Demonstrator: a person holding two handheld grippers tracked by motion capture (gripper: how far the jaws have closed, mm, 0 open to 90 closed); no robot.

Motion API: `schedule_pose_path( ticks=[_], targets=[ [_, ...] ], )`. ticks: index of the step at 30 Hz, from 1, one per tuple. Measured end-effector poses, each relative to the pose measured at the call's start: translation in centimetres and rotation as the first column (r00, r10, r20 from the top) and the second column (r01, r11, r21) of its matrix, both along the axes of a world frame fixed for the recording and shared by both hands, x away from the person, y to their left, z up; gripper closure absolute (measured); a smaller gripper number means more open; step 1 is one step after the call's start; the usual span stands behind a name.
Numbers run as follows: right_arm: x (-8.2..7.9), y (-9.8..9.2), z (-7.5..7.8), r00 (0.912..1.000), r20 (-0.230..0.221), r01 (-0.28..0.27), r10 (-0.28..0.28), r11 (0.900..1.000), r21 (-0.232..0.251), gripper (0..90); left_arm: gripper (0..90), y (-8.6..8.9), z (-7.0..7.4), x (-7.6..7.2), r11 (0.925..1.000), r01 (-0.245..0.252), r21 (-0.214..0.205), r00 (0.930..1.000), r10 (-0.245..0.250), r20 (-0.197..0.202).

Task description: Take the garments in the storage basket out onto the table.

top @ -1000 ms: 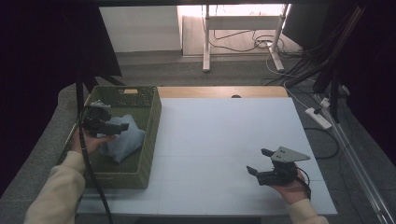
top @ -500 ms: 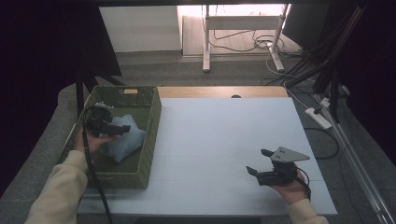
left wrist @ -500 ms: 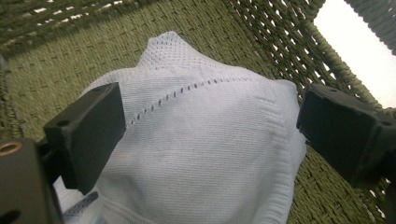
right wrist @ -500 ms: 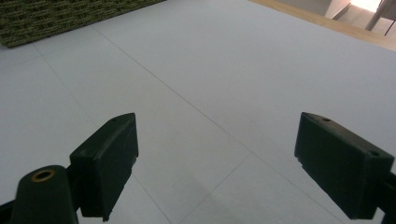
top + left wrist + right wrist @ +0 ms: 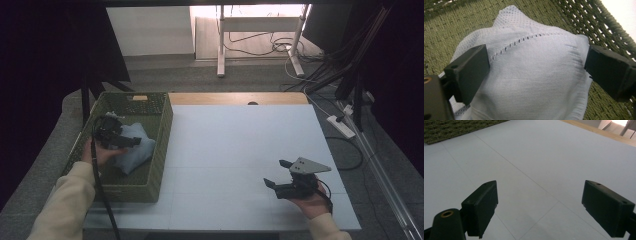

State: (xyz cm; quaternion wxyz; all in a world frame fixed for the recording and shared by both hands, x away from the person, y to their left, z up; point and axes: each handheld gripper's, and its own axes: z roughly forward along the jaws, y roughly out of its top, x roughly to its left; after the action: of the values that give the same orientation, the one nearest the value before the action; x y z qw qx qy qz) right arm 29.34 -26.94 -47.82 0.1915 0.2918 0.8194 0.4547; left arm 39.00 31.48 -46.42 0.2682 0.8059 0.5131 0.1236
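Left tool (image 5: pixel 534 65): hanging over the pale blue knit cloth (image 5: pixel 531 75), jaws spread wide, straddling the bundle on both sides, not pinching it.
Left tool from above (image 5: pixel 119 138): sitting inside the green woven basket (image 5: pixel 162 131), right over the cloth (image 5: pixel 134 152).
Cloth: lying bunched on the basket floor, near the wall facing the white surface (image 5: pixel 240 150).
Right tool (image 5: pixel 280 175): resting low near the front right corner of the surface, jaws released, gripping nothing.
Right tool's own view (image 5: pixel 537 207): looking across bare white board.
Step, by my reading: lining up a grab on the cloth to lift it out.
Risk one: closing on just the top layer, and the soft knit is slipping free on the lift.
Risk two: going too deep, and a jaw tip is snagging the weave of the basket floor.
Risk three: cloth catching the rim on the way out, tugging the light basket along.
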Motion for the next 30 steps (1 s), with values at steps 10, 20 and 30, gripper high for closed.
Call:
schedule_pose_path(
  ticks=[10, 20, 30],
  targets=[
    [0.0, 0.0, 0.0, 1.0000, 0.003, 0.001, -0.001, 1.0000, -0.004, 13.8, 2.1, -0.3, -1.0, 0.5, 0.9995, 0.027, 0.016, 0.9986, -0.026, -0.045],
    [0.0, 0.1, 0.0, 1.0000, 0.001, -0.001, 0.001, 1.0000, -0.005, 13.9, 0.0, -0.1, -1.8, 0.9, 0.9996, 0.027, 0.006, 0.9973, -0.027, -0.069],
    [0.0, 0.1, 0.0, 1.0000, -0.001, 0.000, 0.000, 1.0000, -0.007, 13.9, 0.0, -0.5, -2.4, 1.0, 0.9986, 0.049, 0.018, 0.9969, -0.048, -0.063]
  ],
)
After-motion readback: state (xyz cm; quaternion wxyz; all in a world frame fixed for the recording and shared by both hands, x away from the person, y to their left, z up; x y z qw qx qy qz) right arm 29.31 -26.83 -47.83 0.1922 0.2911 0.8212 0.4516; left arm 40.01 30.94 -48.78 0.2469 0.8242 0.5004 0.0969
